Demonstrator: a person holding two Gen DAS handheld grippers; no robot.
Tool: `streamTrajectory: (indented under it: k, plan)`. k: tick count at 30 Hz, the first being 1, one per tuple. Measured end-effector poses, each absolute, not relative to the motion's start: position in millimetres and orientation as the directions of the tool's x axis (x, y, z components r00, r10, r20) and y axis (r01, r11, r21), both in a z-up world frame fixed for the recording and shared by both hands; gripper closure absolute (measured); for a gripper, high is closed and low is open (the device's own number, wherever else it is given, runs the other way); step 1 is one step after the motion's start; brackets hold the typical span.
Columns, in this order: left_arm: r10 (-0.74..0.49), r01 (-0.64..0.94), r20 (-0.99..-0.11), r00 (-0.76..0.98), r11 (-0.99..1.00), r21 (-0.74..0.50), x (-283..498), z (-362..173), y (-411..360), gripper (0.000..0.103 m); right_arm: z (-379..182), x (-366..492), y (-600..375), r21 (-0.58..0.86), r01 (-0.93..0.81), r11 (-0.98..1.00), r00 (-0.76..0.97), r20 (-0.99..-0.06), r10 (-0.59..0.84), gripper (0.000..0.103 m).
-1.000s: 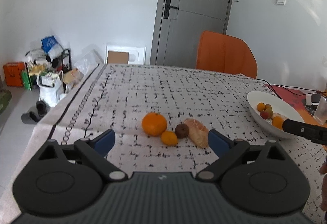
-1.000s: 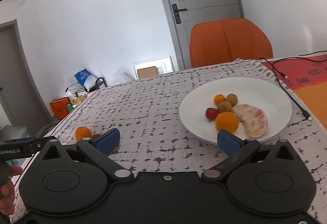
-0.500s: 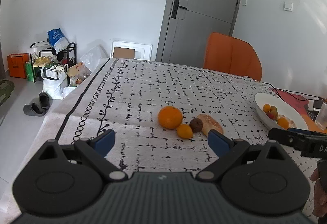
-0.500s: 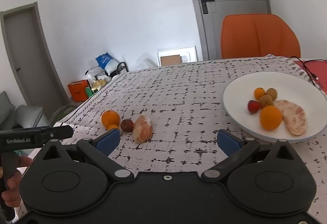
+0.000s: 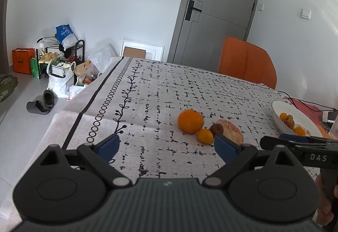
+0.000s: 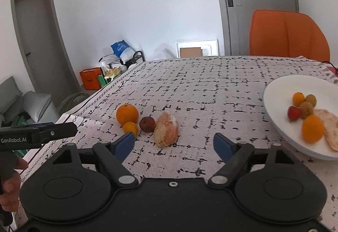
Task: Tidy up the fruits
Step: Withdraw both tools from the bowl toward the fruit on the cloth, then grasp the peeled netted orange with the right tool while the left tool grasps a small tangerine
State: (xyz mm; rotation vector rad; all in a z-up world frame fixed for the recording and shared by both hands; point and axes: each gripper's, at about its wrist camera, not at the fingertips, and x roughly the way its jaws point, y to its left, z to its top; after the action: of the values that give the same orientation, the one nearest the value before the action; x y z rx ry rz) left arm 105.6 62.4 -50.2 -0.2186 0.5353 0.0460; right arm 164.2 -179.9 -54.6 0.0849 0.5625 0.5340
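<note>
Several fruits lie together on the patterned tablecloth: a large orange (image 6: 127, 113) (image 5: 190, 121), a small orange (image 6: 130, 128) (image 5: 205, 136), a dark brown fruit (image 6: 147, 124) (image 5: 217, 129) and a peeled citrus piece (image 6: 166, 129) (image 5: 232, 131). A white plate (image 6: 274, 92) (image 5: 280, 109) at the right holds several more fruits. My right gripper (image 6: 174, 146) is open and empty, just in front of the peeled piece. My left gripper (image 5: 166, 148) is open and empty, to the left of the loose fruits.
An orange chair (image 6: 288, 36) stands at the table's far side. The table's left edge (image 5: 69, 126) drops to a floor with bags and slippers. Cables and a red mat (image 5: 306, 105) lie beyond the plate.
My right gripper has swung left from the plate toward the loose fruits, now close in front of it. My left gripper has pulled back and left, so the fruits sit to its right.
</note>
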Motion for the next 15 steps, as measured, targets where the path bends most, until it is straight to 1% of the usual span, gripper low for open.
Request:
streamTrajectory:
  k: [4, 7, 13, 15]
  plan:
    - [-0.017, -0.104, -0.516, 0.856, 0.973, -0.204, 110.6, -55.2, 64.3, 0.013, -55.7, 170.2, -171.2, 0.212, -0.48, 0.851, 0.698, -0.495, 0.517, 0.036]
    - [-0.017, -0.112, -0.523, 0.852, 0.97, -0.214, 114.1, -58.9, 66.2, 0.02, -57.6, 175.4, -164.2, 0.212, -0.492, 0.844, 0.682, -0.509, 0.525, 0.044]
    - [-0.006, -0.126, -0.527, 0.85, 0.969, -0.214, 118.8, -61.0, 67.6, 0.026, -63.3, 185.7, -152.3, 0.195, -0.507, 0.839, 0.665, -0.53, 0.525, 0.05]
    - [0.006, -0.135, -0.53, 0.848, 0.969, -0.206, 120.3, -61.3, 67.1, 0.029, -65.3, 190.0, -149.3, 0.19, -0.506, 0.841, 0.663, -0.539, 0.52, 0.05]
